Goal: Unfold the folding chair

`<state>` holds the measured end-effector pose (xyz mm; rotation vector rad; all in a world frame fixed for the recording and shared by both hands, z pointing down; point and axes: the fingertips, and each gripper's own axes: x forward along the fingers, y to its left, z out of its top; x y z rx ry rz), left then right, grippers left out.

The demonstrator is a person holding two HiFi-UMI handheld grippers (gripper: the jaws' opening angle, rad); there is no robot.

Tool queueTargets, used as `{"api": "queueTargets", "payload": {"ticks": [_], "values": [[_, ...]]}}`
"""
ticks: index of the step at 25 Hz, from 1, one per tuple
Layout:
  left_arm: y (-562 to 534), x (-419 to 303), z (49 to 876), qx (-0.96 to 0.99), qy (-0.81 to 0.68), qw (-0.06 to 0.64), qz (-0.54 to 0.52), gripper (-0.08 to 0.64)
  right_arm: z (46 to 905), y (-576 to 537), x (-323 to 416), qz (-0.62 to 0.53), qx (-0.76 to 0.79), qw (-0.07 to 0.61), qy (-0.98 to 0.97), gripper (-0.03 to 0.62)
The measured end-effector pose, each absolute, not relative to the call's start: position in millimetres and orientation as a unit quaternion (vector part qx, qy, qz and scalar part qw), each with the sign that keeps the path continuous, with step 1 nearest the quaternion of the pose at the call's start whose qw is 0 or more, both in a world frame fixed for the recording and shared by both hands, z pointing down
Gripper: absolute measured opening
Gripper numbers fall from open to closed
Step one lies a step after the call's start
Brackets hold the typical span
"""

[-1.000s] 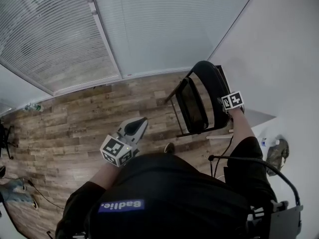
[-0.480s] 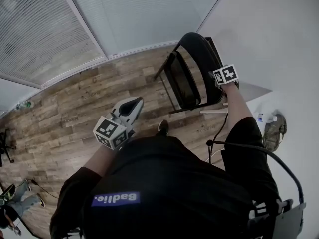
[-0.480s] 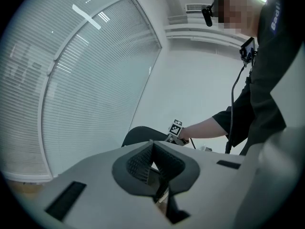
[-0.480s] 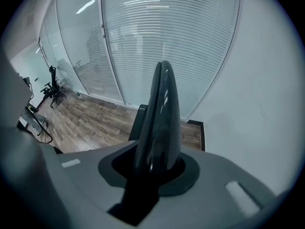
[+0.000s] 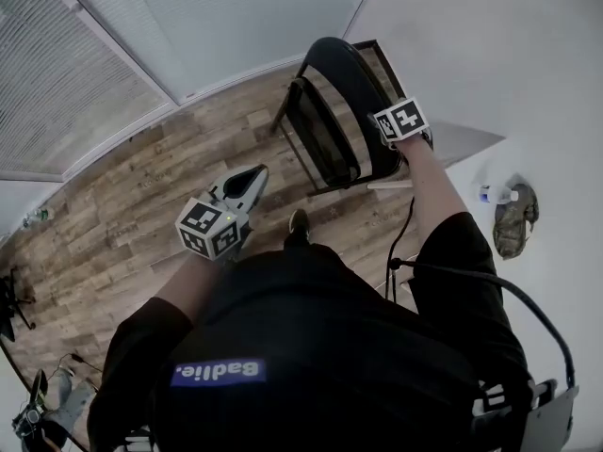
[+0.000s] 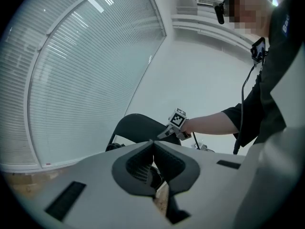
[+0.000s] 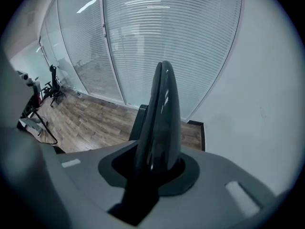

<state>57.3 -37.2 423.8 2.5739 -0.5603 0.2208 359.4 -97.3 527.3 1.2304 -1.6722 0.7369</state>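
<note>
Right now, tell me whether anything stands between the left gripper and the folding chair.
Nothing visible does. The left gripper, fingers shut and empty, hangs apart from the folding chair, and only bare wooden floor shows between them in the head view. The right gripper is shut on the chair's backrest.

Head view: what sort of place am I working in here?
Probably an office or meeting room: glass partition walls with closed slatted blinds, wood-plank flooring, and a black folding chair beside a plain white wall.
</note>
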Motion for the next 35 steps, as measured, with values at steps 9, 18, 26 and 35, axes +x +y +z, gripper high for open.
{"api": "queueTargets", "payload": {"ticks": [9,18,26,35], "values": [[-62,114,479,0.935,-0.183,0.278,0.124,0.006,528,-101,360,0.297,0.496,0.454,-0.677,0.098],[-82,176,536,0.912,-0.179,0.339,0.143,0.087,528,-102,363,0.294,0.492,0.455,-0.682,0.098],[-99,219,604,0.865,-0.207,0.429,0.156,0.196,529,-102,360,0.294,0.487,0.456,-0.685,0.098],[-121,267,672,0.817,-0.246,0.492,0.173,0.288,531,-99,357,0.293,0.484,0.457,-0.686,0.1]]}}
